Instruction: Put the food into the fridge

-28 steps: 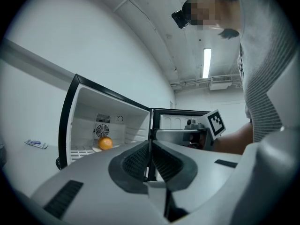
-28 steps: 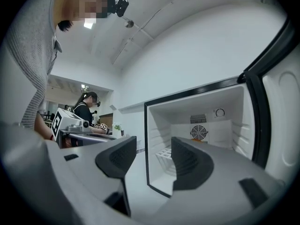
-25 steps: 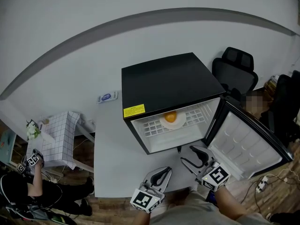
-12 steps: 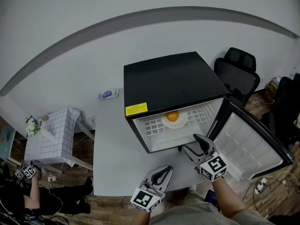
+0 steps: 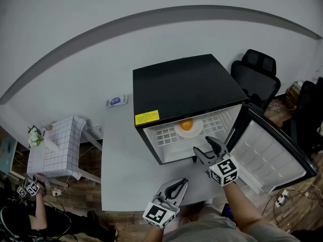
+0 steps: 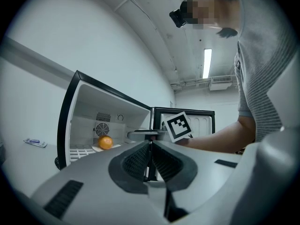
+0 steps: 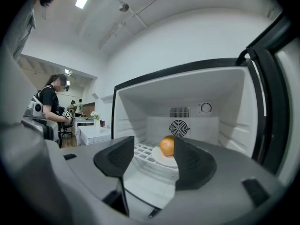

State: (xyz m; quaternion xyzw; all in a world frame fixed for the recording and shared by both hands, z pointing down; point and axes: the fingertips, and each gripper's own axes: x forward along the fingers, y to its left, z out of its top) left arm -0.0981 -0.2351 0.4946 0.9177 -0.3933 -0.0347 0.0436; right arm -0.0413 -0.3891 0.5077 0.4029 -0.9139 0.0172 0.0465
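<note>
An orange (image 5: 186, 124) lies on a white plate (image 5: 195, 132) on the wire shelf inside the black mini fridge (image 5: 181, 87), whose door (image 5: 267, 153) stands open to the right. My right gripper (image 5: 203, 146) is level at the front of the fridge opening, short of the plate. It is open; its jaws have just been opening, and nothing is between them. In the right gripper view the orange (image 7: 167, 146) shows beyond the right gripper (image 7: 153, 146). My left gripper (image 5: 182, 182) hangs shut and empty at the table's near edge; the left gripper (image 6: 150, 142) points toward the fridge.
The fridge stands on a grey table (image 5: 121, 160) that also carries a small blue-and-white pack (image 5: 115, 103). A black office chair (image 5: 255, 74) is behind the open door. A checked-cloth table (image 5: 60, 147) and another person (image 5: 30, 205) are at the lower left.
My right gripper has moved left and forward from beside the door to the front of the fridge opening. The left gripper has stayed put. The person at lower left has shifted down.
</note>
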